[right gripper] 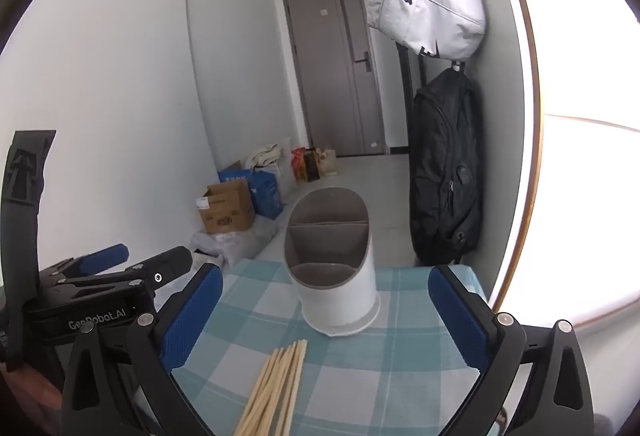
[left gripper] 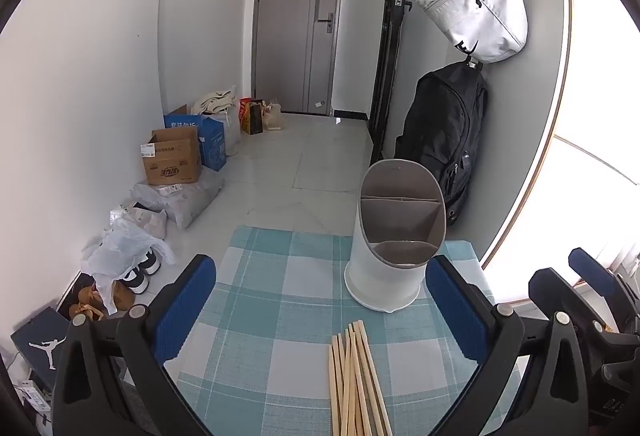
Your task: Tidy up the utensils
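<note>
Chopsticks [left gripper: 356,380] pale, bundled beside holder [left gripper: 394,236]

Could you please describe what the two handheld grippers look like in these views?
Both grippers are black, angular frames with silver pivot bolts along the linkages. Each finger carries a blue, ribbed rectangular pad. In the right wrist view, the left gripper shows white lettering reading GenRobot.AI on its body, with a black strap bearing an arrow mark beside it. The right gripper has the same build. No cables or sleeves are visible.
</note>
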`<state>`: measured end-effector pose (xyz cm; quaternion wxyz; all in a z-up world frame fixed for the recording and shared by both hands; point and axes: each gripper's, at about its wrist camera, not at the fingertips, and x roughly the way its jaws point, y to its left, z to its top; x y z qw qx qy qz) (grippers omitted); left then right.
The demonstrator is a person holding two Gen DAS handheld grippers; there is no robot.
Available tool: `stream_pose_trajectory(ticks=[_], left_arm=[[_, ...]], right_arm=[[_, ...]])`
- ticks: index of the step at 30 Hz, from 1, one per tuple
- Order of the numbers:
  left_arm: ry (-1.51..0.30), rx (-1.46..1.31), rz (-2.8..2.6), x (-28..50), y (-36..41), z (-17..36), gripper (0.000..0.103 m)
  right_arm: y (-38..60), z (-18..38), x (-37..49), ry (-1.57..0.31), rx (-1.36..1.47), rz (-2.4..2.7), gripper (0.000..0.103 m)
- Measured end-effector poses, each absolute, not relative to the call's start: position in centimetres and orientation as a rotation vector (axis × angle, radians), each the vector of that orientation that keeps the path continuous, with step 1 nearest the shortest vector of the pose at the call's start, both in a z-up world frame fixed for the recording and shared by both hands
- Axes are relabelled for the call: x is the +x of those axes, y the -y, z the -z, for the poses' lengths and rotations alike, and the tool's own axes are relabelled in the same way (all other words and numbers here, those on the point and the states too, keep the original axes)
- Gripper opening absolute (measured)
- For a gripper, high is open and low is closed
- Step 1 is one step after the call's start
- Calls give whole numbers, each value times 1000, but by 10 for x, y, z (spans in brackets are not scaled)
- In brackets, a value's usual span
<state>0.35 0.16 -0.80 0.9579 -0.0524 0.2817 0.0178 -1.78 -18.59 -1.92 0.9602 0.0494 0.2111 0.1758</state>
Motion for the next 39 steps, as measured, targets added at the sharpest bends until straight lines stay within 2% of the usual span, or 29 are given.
stream_pose_trajectory(ticks=[39], left_arm=[[-605,-127,-19,7,-2,13,102]], right_arm=[[186,22,-19,-423,87,-321,103]])
